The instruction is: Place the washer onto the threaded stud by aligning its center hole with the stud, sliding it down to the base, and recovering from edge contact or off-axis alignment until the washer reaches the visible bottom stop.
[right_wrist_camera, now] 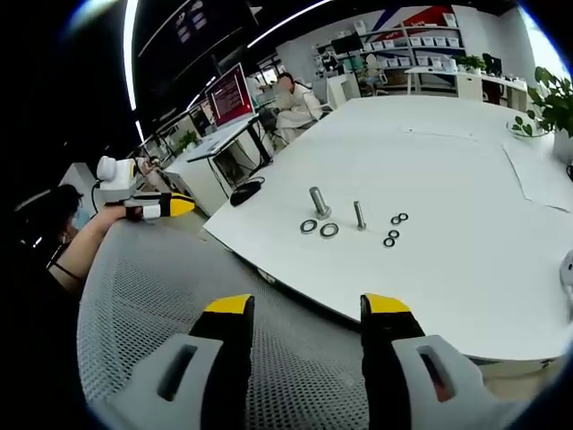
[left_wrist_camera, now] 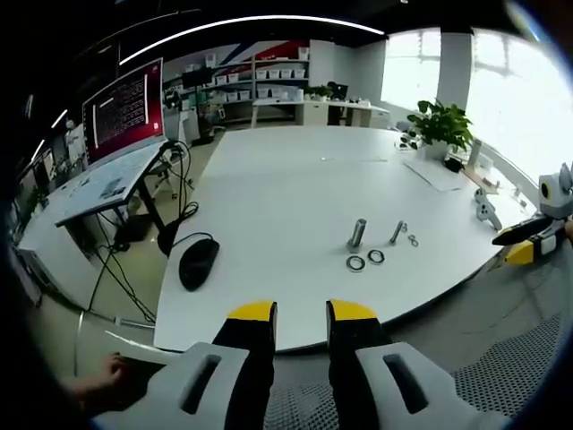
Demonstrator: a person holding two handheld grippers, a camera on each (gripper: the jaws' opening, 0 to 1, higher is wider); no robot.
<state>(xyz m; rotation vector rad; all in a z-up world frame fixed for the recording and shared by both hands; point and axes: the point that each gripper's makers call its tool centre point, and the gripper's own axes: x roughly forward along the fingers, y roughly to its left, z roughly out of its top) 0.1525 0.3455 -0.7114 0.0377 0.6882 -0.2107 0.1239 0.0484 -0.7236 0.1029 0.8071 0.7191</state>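
Observation:
A thick threaded stud (left_wrist_camera: 357,233) (right_wrist_camera: 318,202) stands upright on the white table (left_wrist_camera: 286,179) (right_wrist_camera: 466,179). Two large washers (left_wrist_camera: 356,263) (right_wrist_camera: 309,227) lie flat just in front of it, side by side. A thinner bolt (left_wrist_camera: 397,232) (right_wrist_camera: 359,215) stands beside the stud, with a few small washers (left_wrist_camera: 413,240) (right_wrist_camera: 394,235) near it. My left gripper (left_wrist_camera: 303,313) is open and empty, held off the table's near edge. Also open and empty, my right gripper (right_wrist_camera: 309,309) hovers over a grey mesh chair back (right_wrist_camera: 179,296), well short of the parts.
A black mouse (left_wrist_camera: 198,262) (right_wrist_camera: 246,190) with its cable lies at the table's corner. Potted plants (left_wrist_camera: 440,125) (right_wrist_camera: 551,98) and papers sit on the far side. A red-lit monitor (left_wrist_camera: 123,107) stands on a neighbouring desk. A person (right_wrist_camera: 295,103) sits in the background.

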